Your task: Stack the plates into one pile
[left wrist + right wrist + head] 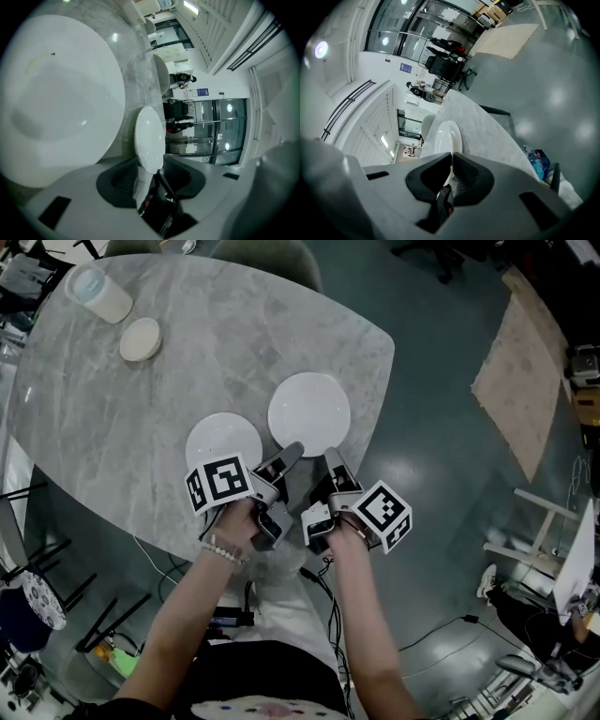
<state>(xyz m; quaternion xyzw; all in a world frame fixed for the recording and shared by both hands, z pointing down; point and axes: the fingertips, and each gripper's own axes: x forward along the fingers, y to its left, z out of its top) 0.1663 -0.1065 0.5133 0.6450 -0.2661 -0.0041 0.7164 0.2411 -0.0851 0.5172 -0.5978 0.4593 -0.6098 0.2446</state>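
Two white plates lie on the grey marble table (112,427). The left plate (223,442) fills the left of the left gripper view as a large plate (56,93). The right plate (309,413) has both grippers at its near edge. My right gripper (333,463) is shut on the plate's rim (446,138), its dark pads pinching it (451,171). My left gripper (286,460) is open. The same plate's rim (150,136) reaches between its spread jaws (150,176), and the pads stand clear of it.
A clear cup (98,292) and a small beige round dish (141,338) sit at the table's far left. The table's near edge runs just under my hands. A cardboard sheet (520,362) lies on the floor to the right, and chairs stand beyond the table.
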